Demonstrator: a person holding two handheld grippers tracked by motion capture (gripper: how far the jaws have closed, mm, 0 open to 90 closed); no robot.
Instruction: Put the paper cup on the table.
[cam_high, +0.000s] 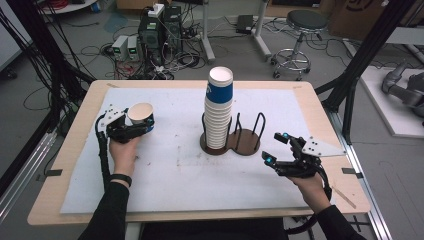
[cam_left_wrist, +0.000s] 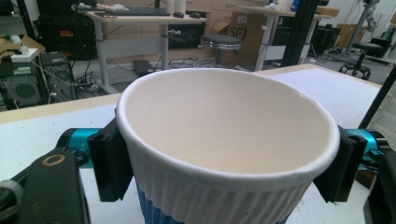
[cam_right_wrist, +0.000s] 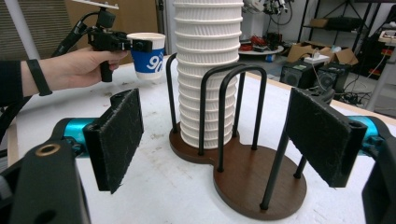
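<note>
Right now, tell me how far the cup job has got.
Done: one paper cup is off the stack of cups. In hand: the left tongs grip that cup, upright, over the table's left side. Left: the second holder bay stands empty, right tongs open beside it.

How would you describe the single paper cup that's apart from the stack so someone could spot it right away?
Start at the dark brown wooden cup holder with black wire loops in the middle of the white-covered table, then look left. The white-and-blue ribbed paper cup sits upright there between the jaws of the left gripper. Unlike the tall stack of cups, it stands alone, outside the holder.
</note>
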